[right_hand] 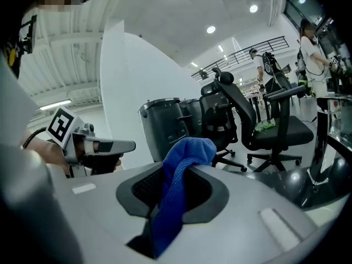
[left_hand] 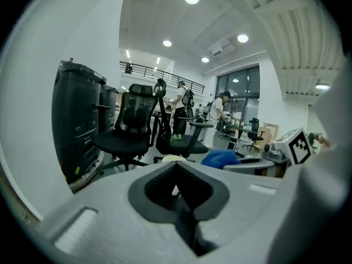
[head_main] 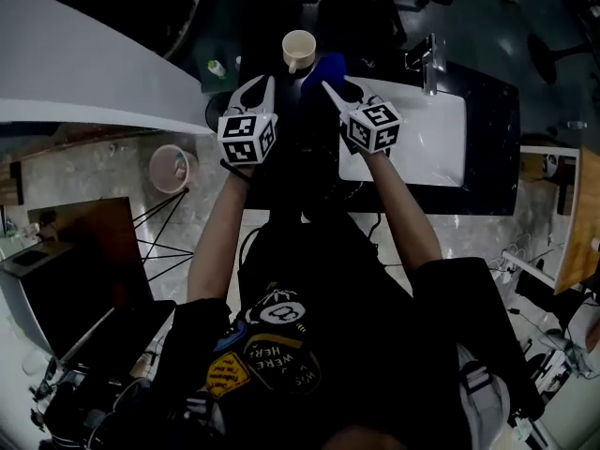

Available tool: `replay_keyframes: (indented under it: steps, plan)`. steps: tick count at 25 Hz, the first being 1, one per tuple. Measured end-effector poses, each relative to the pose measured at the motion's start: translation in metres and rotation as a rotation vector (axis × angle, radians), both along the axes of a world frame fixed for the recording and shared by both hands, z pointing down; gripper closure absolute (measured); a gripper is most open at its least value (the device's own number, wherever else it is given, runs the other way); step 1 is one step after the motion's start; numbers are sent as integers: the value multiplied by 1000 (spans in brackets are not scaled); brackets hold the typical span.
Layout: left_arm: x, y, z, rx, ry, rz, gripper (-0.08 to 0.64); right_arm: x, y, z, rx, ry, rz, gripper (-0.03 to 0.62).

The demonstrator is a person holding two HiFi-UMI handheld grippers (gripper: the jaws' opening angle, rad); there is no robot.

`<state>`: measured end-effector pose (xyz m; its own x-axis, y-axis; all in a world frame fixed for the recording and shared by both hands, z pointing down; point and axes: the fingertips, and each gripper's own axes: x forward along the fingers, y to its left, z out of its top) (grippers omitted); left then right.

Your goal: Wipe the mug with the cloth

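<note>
A cream mug [head_main: 298,50] stands upright on the dark counter [head_main: 281,157], just beyond both grippers. In the left gripper view only its rim [left_hand: 169,159] peeks over the jaws. My right gripper [head_main: 330,89] is shut on a blue cloth [head_main: 324,67], which bunches up beside the mug on its right. In the right gripper view the cloth [right_hand: 184,153] hangs out of the right gripper [right_hand: 176,175]. My left gripper [head_main: 262,84] sits shut just short of the mug, slightly left of it, and the left gripper view shows that gripper [left_hand: 179,169] empty.
A white sink [head_main: 427,129] with a faucet [head_main: 424,59] lies to the right of the grippers. A small bottle [head_main: 217,67] stands left of the mug. A pink bucket [head_main: 171,167] is on the floor at left. Black office chairs [left_hand: 129,128] stand behind the counter.
</note>
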<state>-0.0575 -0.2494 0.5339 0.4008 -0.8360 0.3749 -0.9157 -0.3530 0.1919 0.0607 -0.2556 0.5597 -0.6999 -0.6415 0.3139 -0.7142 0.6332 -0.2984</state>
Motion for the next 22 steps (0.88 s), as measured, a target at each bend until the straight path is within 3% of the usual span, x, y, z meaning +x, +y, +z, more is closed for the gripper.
replay_keyframes:
  steps: [8, 12, 15, 18, 22]
  plan:
    - [4, -117, 48, -59, 2, 84, 555, -2, -72, 32, -84, 62, 16, 512]
    - [25, -122, 68, -97, -12, 166, 555, -13, -67, 69, -178, 132, -55, 512]
    - [28, -121, 71, -75, -29, 155, 555, -21, -58, 98, -253, 189, -121, 512]
    - [30, -121, 71, -69, -62, 178, 555, -12, -65, 91, -223, 188, -96, 512]
    - [33, -123, 71, -25, -174, 219, 555, 6, -106, 60, -145, 172, -40, 512]
